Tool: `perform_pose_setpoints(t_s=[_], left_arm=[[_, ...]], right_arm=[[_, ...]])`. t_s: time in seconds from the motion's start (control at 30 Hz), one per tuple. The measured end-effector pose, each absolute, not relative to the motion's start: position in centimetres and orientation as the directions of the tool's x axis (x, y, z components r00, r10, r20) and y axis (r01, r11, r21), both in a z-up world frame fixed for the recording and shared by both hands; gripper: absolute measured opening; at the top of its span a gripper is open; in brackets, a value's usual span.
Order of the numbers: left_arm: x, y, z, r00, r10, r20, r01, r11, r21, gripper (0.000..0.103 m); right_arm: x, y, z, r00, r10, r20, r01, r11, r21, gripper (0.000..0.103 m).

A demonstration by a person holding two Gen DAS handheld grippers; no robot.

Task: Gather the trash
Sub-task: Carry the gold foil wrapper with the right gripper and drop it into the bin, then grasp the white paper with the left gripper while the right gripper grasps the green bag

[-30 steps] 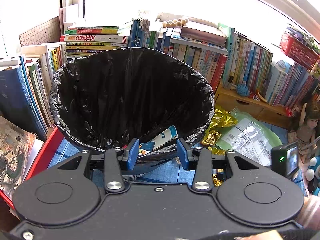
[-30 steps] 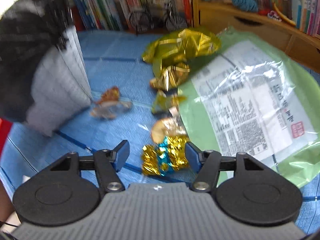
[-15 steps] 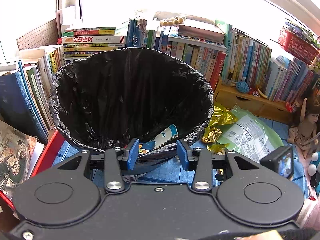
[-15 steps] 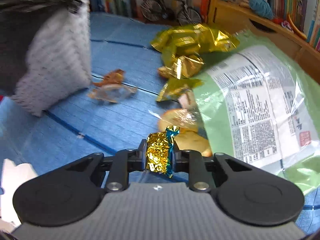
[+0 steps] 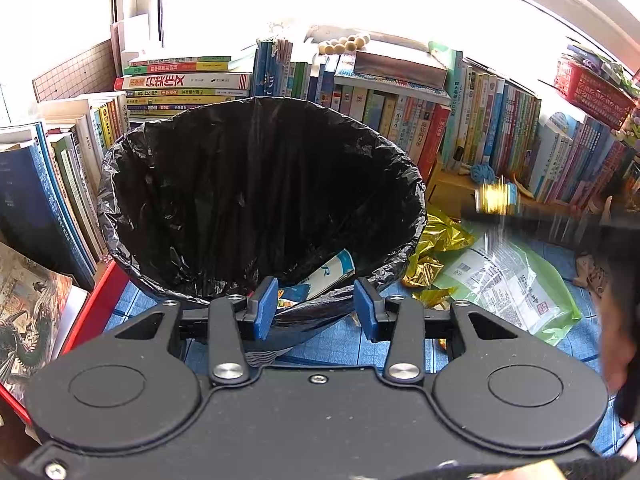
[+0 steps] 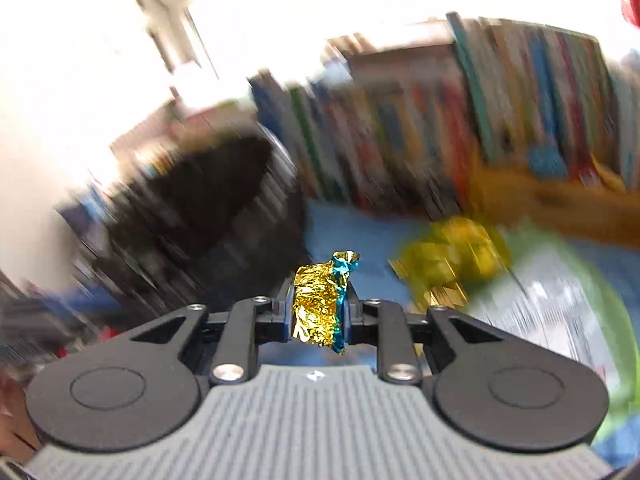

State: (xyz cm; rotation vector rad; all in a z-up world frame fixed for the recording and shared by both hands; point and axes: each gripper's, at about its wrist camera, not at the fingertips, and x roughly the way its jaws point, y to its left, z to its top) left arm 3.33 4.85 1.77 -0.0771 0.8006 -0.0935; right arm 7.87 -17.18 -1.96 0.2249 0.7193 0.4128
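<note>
Rows of upright books line the back of the blue floor mat, with a flat stack of books at its back left. A red basket sits atop the books toward the right. A blue yarn ball rests on a wooden shelf.

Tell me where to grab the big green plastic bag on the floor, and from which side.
Take the green bag by its raised near-right edge, coming down from the open blue floor side. It lies flat and wide, so only a pinched edge fits; gold foil crowds its bin-side edge.
</note>
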Motion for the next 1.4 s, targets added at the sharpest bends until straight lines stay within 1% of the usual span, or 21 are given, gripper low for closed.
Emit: perform_pose_setpoints(t_s=[0.07,0.13,0.23,0.27,0.3,0.33,0.37,0.47,0.6,0.8,0.93,1.03,1.07,1.1,1.13,1.27,1.3,1.37,1.4], left_arm=[[3.3,4.9,1.8,0.693,-0.113,-0.712,0.054,0.993,-0.105,0.04],[3.3,4.9,1.8,0.69,-0.113,-0.715,0.053,0.993,-0.105,0.04],[3.4,4.9,2.1,0.693,-0.113,-0.712,0.054,0.993,-0.104,0.04],[3.4,5.0,2.2,0.696,-0.112,-0.709,0.053,0.993,-0.106,0.04],[3.4,5.1,2.3,0.699,-0.108,-0.707,0.049,0.993,-0.104,0.04],[3.3,5.1,2.4,0.702,-0.103,-0.705,0.046,0.994,-0.101,0.04],[3.3,5.2,2.5,0.704,-0.1,-0.703,0.042,0.994,-0.099,0.04],[3.0,5.6,2.8,0.711,-0.094,-0.697,0.034,0.994,-0.1,0.04],[2.4,5.9,3.0,0.714,-0.085,-0.694,0.025,0.995,-0.096,0.041],[1.0,6.0,3.4,0.728,-0.085,-0.68,0.04,0.996,-0.081,0.047],[-0.4,6.0,3.4,0.739,-0.075,-0.67,0.042,0.997,-0.066,0.058],[-1.5,6.1,2.9,0.741,-0.082,-0.667,0.044,0.996,-0.073,0.064],[-2.0,6.1,2.5,0.741,-0.086,-0.666,0.046,0.996,-0.078,0.069],[-2.4,6.2,2.0,0.737,-0.09,-0.67,0.048,0.996,-0.082,0.071],[-2.8,6.3,1.3,0.729,-0.093,-0.678,0.048,0.995,-0.084,0.074],[-3.4,6.5,-2.4,0.655,-0.109,-0.748,0.046,0.993,-0.104,0.077],[-3.4,6.6,-3.6,0.622,-0.112,-0.775,0.042,0.993,-0.109,0.076],[-3.6,6.9,-6.3,0.565,-0.114,-0.817,0.025,0.992,-0.122,0.072],[-3.6,7.0,-7.6,0.54,-0.108,-0.834,0.012,0.993,-0.12,0.071]], right_arm=[[8.6,-16.1,0.6,0.685,0.488,-0.54,-0.35,0.872,0.343,0.027],[9.6,-14.5,2.2,0.671,0.537,-0.511,-0.407,0.843,0.352,0.028],[11.2,-11.6,3.3,0.648,0.569,-0.505,-0.477,0.821,0.314,0.03],[11.7,-10.5,3.3,0.638,0.575,-0.512,-0.492,0.816,0.304,0.035],[11.8,-9.6,3.2,0.624,0.584,-0.519,-0.506,0.808,0.301,0.052],[12.4,-9.0,3.1,0.613,0.589,-0.526,-0.514,0.803,0.301,0.058],[12.6,-8.4,3.1,0.602,0.598,-0.529,-0.52,0.797,0.309,0.068],[12.7,-7.6,2.8,0.586,0.607,-0.536,-0.53,0.788,0.314,0.069],[12.0,-8.0,2.5,0.58,0.61,-0.541,-0.529,0.786,0.319,0.075],[10.4,-10.5,2.0,0.602,0.576,-0.553,-0.488,0.814,0.316,0.077],[8.6,-12.4,1.5,0.628,0.536,-0.564,-0.456,0.841,0.292,0.079],[7.2,-14.0,0.8,0.64,0.508,-0.576,-0.424,0.859,0.286,0.082],[6.8,-14.5,0.5,0.642,0.496,-0.585,-0.412,0.866,0.282,0.082],[6.4,-14.9,0.0,0.645,0.482,-0.594,-0.401,0.874,0.273,0.083],[6.0,-15.3,-0.5,0.648,0.464,-0.604,-0.388,0.884,0.262,0.084],[4.7,-17.0,-2.9,0.656,0.366,-0.66,-0.318,0.927,0.197,0.085],[4.5,-17.4,-3.6,0.657,0.341,-0.672,-0.301,0.936,0.181,0.085],[4.1,-18.3,-4.9,0.657,0.29,-0.696,-0.266,0.953,0.147,0.086],[3.9,-18.7,-5.4,0.658,0.264,-0.705,-0.248,0.96,0.128,0.087]])
